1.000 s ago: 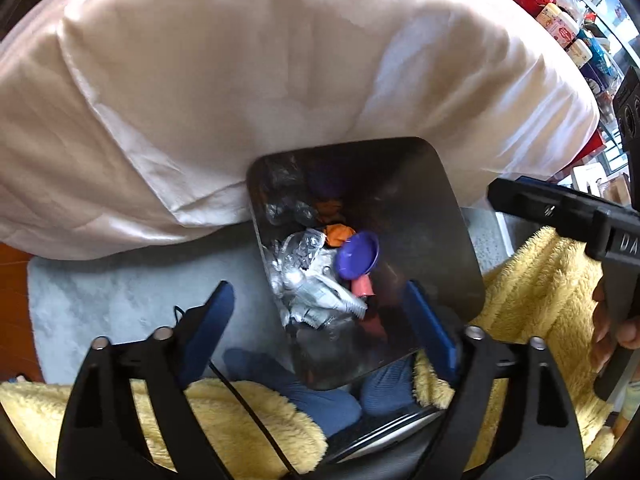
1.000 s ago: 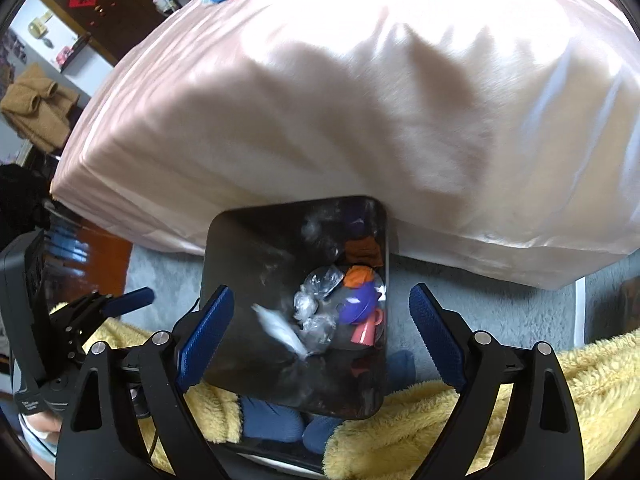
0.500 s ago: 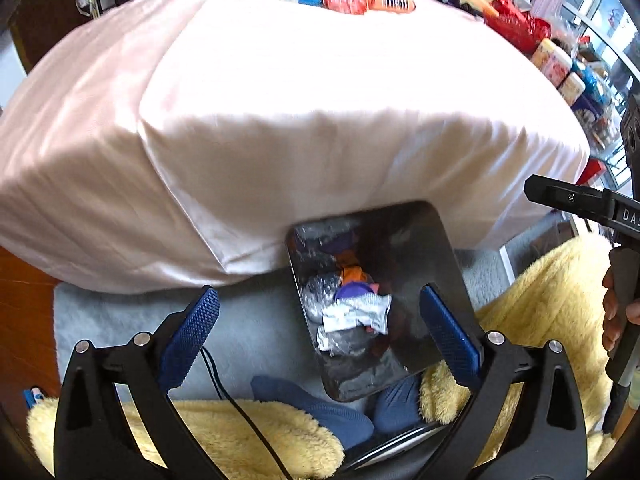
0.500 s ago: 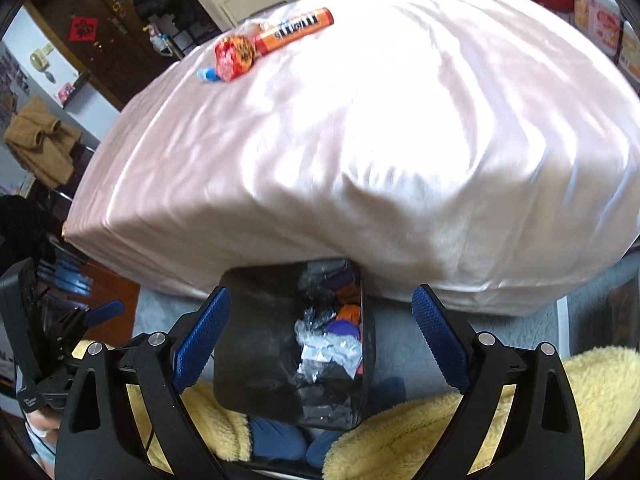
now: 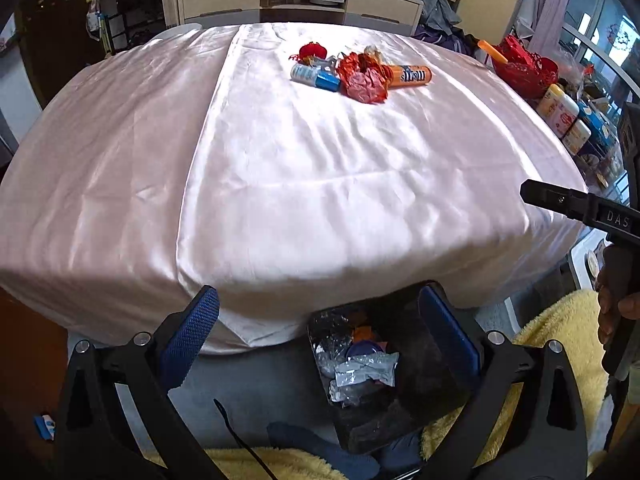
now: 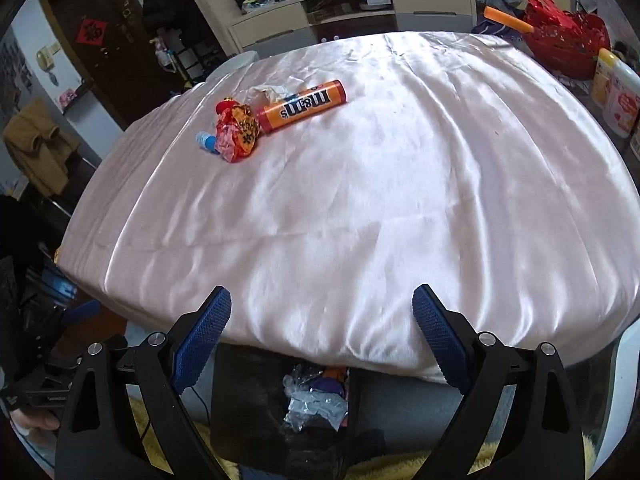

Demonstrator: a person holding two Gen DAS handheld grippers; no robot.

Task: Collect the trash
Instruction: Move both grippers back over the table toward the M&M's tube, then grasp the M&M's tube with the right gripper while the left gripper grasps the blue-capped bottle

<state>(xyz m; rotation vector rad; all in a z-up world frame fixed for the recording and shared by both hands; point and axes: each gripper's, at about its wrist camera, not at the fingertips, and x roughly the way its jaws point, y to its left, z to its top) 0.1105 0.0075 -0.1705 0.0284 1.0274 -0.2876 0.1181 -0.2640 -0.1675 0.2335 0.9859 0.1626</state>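
Note:
A black trash bin (image 5: 424,392) (image 6: 248,400) stands on the floor at the table's near edge, holding foil and plastic wrappers (image 5: 364,368). Far across the pink tablecloth (image 5: 320,168) lies a cluster of trash: an orange M&M's tube (image 5: 410,75) (image 6: 300,106), a crumpled red wrapper (image 5: 366,84) (image 6: 236,136), a blue and white bottle (image 5: 314,76) and a small red item (image 5: 312,50). My left gripper (image 5: 316,332) is open and empty above the bin. My right gripper (image 6: 322,332) is open and empty at the table edge.
Red baskets (image 5: 524,66) (image 6: 564,44) and yellow containers (image 5: 558,110) (image 6: 612,88) stand off the table's right side. A wooden cabinet (image 5: 300,0) stands behind. Yellow fleece (image 5: 560,344) and a grey rug (image 5: 256,392) lie below.
Both grippers have risen and tilted up from looking down into the bin to looking across the tabletop. A foil wrapper dropped into the bin. Both stayed open.

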